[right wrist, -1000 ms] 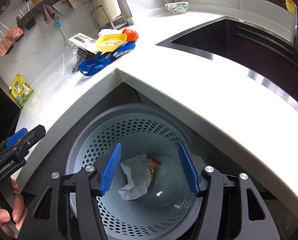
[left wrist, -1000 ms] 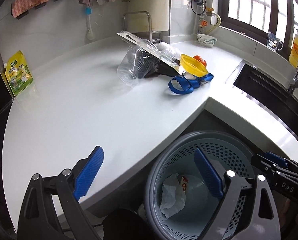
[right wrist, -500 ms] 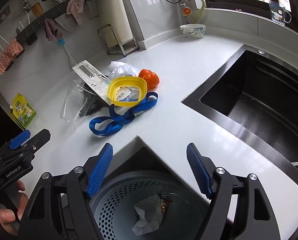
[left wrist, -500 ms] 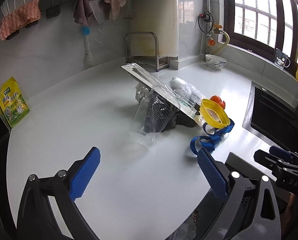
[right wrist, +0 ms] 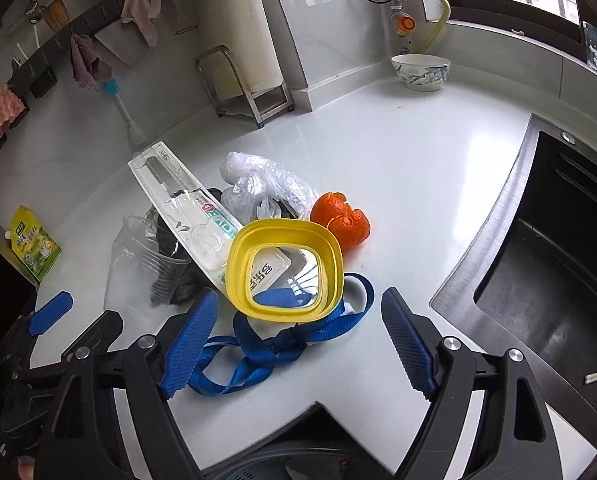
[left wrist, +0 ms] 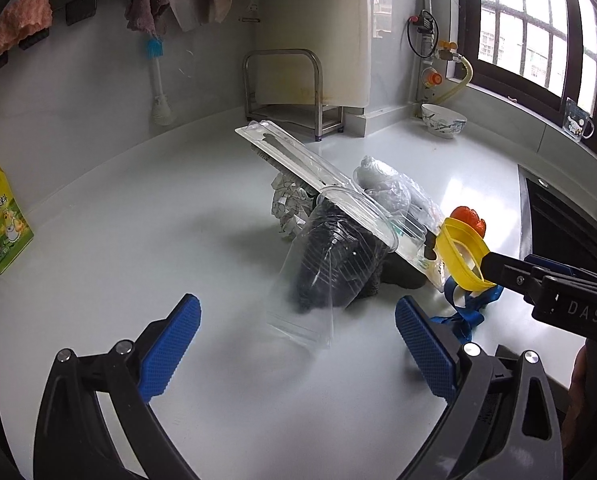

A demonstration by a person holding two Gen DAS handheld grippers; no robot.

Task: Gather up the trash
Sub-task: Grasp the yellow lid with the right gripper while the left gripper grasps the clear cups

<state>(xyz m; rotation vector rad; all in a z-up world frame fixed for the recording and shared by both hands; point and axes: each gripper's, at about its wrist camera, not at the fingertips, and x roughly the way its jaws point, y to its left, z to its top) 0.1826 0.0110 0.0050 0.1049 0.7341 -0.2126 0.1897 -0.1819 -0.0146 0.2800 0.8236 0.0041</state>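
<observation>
Trash heaped mid table: clear cup tipped on side, packaging leaning on it, yellow lid over blue strap.
Left tool spread wide, empty, lined up on cup.
Right tool empty, opening near strap.

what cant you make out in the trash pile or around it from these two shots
- Black item inside the clear cup, left wrist view: seen only through the ribbed plastic, identity unclear.
- Crumpled printed paper, left wrist view: mostly hidden behind the blister pack.
- Bin, right wrist view: cut off by the bottom edge, contents unseen.
- Label under the yellow lid, right wrist view: only partly visible through the opening.
</observation>
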